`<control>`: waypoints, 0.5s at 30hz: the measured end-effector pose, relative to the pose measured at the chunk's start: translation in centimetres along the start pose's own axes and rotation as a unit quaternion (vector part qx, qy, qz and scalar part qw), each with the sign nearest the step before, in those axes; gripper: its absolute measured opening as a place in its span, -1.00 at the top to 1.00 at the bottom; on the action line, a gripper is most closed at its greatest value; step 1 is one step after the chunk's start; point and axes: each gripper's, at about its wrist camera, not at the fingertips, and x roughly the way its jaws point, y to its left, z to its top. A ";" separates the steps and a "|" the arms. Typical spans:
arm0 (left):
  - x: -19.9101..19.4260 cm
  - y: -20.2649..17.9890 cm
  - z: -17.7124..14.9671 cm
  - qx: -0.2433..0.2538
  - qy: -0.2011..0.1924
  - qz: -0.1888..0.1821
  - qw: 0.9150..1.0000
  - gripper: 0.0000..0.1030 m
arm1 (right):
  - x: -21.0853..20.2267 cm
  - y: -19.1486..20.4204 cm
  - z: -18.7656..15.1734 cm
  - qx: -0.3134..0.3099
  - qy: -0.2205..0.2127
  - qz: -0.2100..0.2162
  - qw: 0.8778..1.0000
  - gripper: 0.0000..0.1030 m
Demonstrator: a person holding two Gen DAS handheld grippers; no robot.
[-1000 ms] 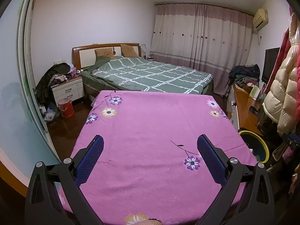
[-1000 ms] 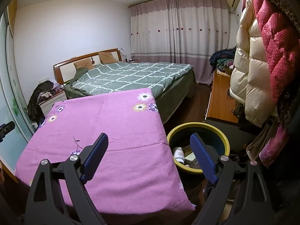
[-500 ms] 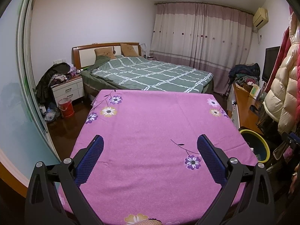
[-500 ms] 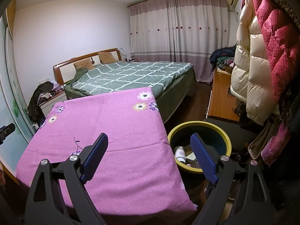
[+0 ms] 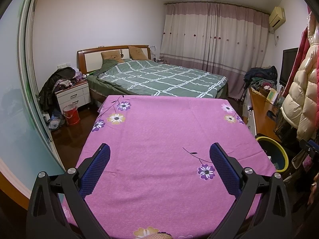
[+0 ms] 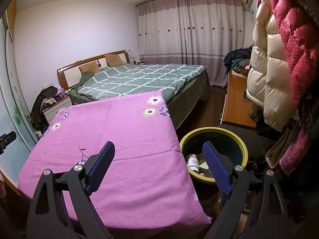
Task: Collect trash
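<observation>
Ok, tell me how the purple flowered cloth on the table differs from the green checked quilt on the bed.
The purple flowered cloth is plain pink-purple with scattered flower prints; the green checked quilt carries a grid of white lines. The cloth lies flat and smooth, while the quilt is rumpled near the pillows. The cloth sits in front of the grippers, the quilt farther back. Both cover their surface fully.

Dim indoor light, fisheye-warped edges
</observation>
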 end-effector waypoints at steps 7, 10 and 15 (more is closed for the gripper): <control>0.5 -0.1 -0.1 0.003 0.004 -0.002 1.000 -0.91 | 0.2 -0.1 0.1 0.001 0.002 0.001 1.000 -0.65; 0.7 0.0 -0.2 0.001 0.008 -0.008 1.000 -0.91 | 0.3 -0.1 0.1 0.002 0.003 0.001 1.000 -0.65; 1.0 0.0 -0.2 -0.001 0.010 -0.006 1.000 -0.91 | 0.3 0.0 0.0 0.001 0.003 0.001 1.000 -0.65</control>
